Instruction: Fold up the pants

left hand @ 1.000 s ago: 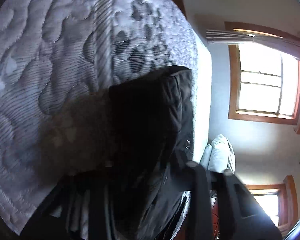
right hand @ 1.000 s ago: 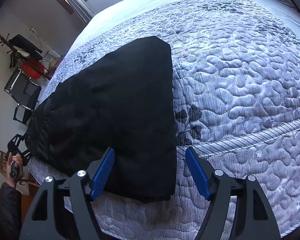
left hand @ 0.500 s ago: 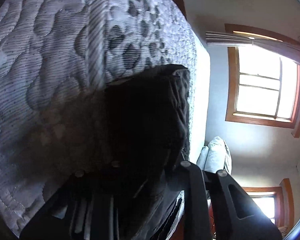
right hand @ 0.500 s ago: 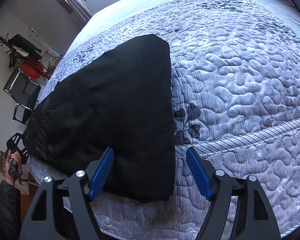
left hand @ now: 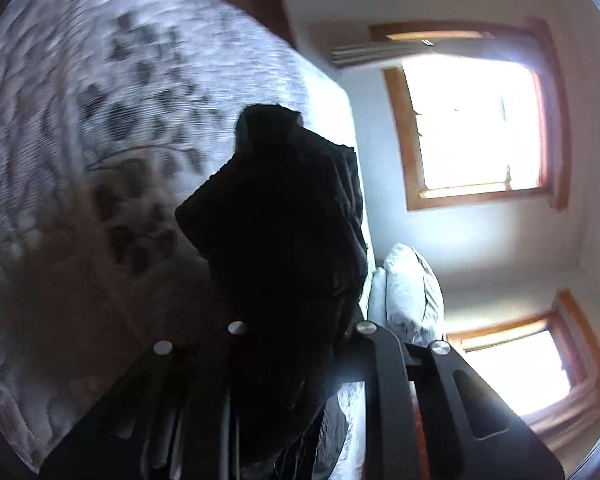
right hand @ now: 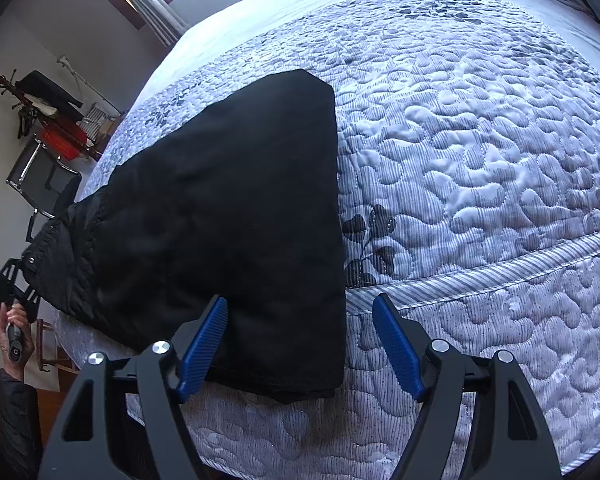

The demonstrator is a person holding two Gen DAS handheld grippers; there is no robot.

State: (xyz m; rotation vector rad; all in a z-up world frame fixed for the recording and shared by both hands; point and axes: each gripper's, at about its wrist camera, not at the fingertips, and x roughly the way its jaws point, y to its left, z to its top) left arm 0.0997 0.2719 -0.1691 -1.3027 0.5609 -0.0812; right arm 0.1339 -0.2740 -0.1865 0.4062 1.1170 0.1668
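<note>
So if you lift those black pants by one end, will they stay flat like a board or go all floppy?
Probably floppy: where the left tool pinches the black pants, the cloth already bunches and sags. They look puffy and quilted near the waist, so likely light, maybe a bit slippery. The rest should drag over the bedspread.
</note>
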